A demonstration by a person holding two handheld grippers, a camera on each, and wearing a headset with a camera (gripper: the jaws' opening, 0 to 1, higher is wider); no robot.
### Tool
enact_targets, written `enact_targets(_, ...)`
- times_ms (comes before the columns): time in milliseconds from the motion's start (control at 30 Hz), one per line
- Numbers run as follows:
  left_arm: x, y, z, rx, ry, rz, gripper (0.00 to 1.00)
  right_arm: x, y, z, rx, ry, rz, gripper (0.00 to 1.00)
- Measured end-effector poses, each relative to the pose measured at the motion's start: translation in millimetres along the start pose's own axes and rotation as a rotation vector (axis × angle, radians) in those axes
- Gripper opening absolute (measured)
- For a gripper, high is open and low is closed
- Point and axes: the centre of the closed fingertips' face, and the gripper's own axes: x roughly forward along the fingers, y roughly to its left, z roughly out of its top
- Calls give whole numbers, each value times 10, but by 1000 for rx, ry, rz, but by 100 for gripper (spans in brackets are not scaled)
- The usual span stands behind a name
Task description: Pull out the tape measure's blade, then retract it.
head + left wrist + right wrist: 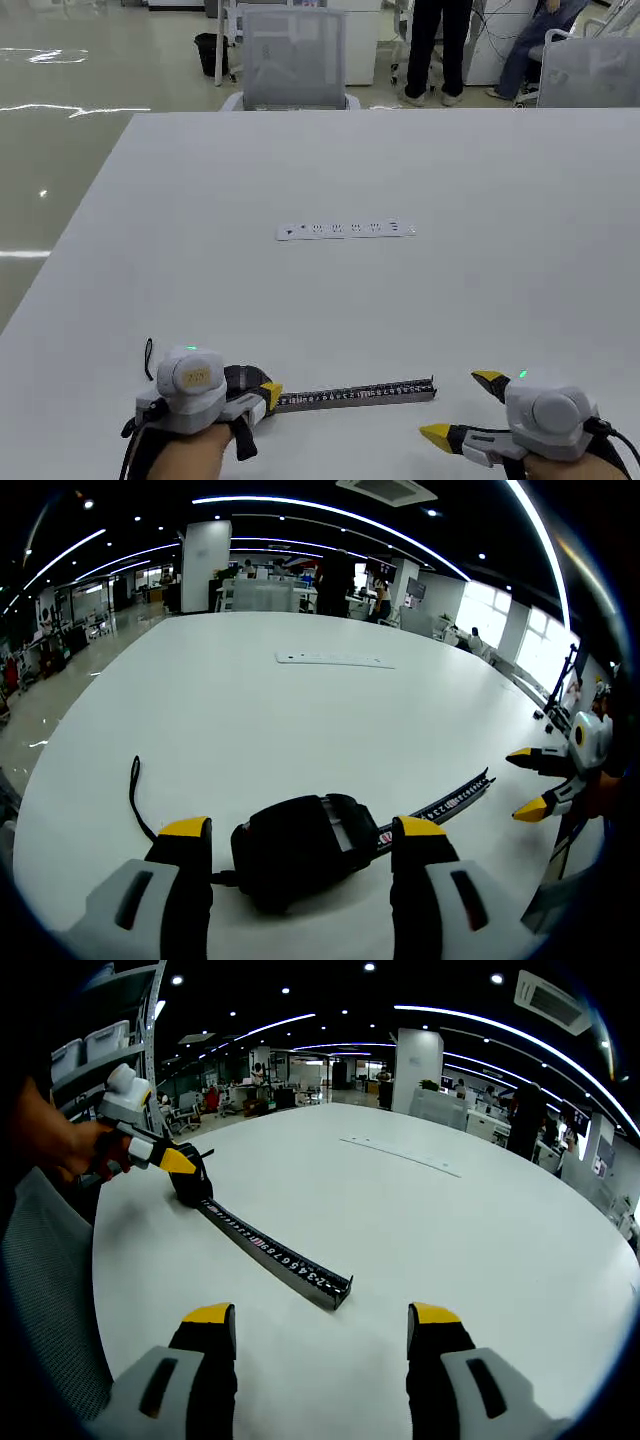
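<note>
1. Broad white worktable [400, 300]. Bare, save a flat white power strip [345, 230] lying mid-table, well beyond the work.
2. Left gripper [302, 827], near left. Its jaws stand apart on either side of the tape measure's body, with a sliver of gap on each side; it looks more like straddling than clamping.
3. Right gripper [460, 405], near right. It is spread wide and holds nothing, sitting near the blade's end but not touching it.
4. Black rounded tape measure case [295, 855], resting on the table at near left.
5. Dark graduated steel blade [355, 393], drawn out part-way and lying flat, running right from the case.
6. End hook [342, 1290], free on the tabletop.
7. Thin black wrist cord [135, 795], trailing left of the case.

Handling note, as I judge it: close the left jaws firmly on the case first. Take the hook squarely with the right gripper and keep the blade straight and in line with the case mouth. Walk it back in rather than letting it whip.
</note>
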Motion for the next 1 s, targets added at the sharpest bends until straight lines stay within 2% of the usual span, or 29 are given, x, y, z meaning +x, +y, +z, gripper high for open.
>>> enact_targets(33, -1, 12, 2, 25, 2, 17, 69, 28, 15, 15, -6, 0, 12, 68)
enact_targets(100, 32, 3, -28, 23, 13, 24, 71, 79, 80, 88, -4, -25, 57, 64)
enact_targets(167, 34, -22, -33, 16, 14, 20, 71, 132, 50, 93, -44, -5, 54, 63)
enact_targets(300, 55, -78, -39, 35, 17, 17, 69, 209, 38, 165, -78, -2, 80, 53)
enact_targets(333, 60, -76, -45, 31, 19, 18, 69, 227, 28, 165, -98, 10, 83, 51)
enact_targets(433, 79, -54, -66, 31, 31, 31, 67, 278, 36, 150, -159, 46, 135, 48)
enact_targets(500, 83, -51, -77, 32, 36, 31, 67, 287, 6, 129, -237, 81, 160, 48)
enact_targets(667, 84, -29, -109, 36, 47, 38, 65, 300, -15, 105, -367, 150, 235, 44)
enact_targets(800, 93, -29, -109, 31, 45, 38, 63, 308, 24, 85, -497, 232, 335, 42)
enact_targets(867, 94, -21, -107, 31, 47, 42, 63, 312, 7, 56, -577, 295, 382, 39)
enact_targets(933, 97, -15, -105, 28, 46, 47, 62, 341, 4, 77, -617, 322, 412, 36)
enact_targets(1000, 96, -13, -102, 19, 45, 49, 62, 382, -1, 111, -625, 333, 430, 35)
